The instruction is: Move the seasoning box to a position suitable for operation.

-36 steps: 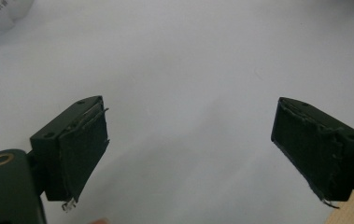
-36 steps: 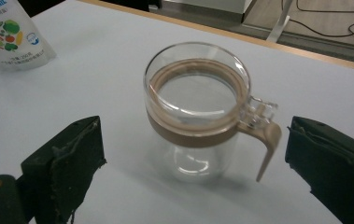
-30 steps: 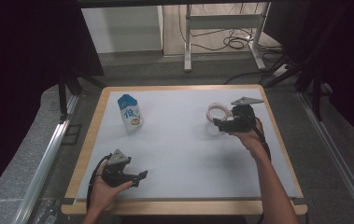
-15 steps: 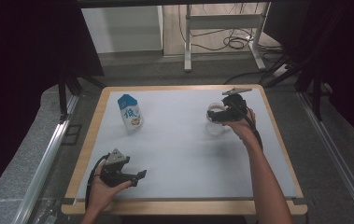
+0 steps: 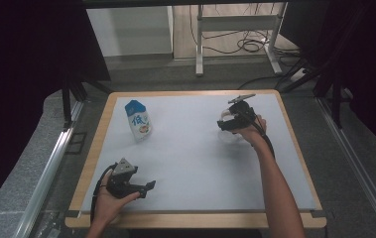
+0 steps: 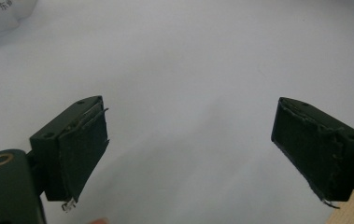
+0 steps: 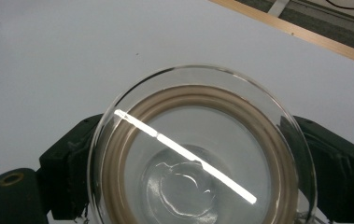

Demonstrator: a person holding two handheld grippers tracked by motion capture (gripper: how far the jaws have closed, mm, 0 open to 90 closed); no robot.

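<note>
We can't really make out the glass cup [image 5: 230,135] in the high view, since the right gripper [image 5: 227,121] and hand cover most of it and the clear wall melts into the white table [image 5: 195,148]. In the right gripper view the cup's [image 7: 202,163] lower rim runs off the bottom edge, and its wall hides the inner faces of the jaws, so contact is unclear to us. The milk carton's [image 5: 138,120] print is too small to read, and it's [image 6: 4,16] cut off in the left gripper view's corner.

carton [image 5: 138,120]: upright, far-left | table [image 5: 190,163]: white top, wooden rim
</note>
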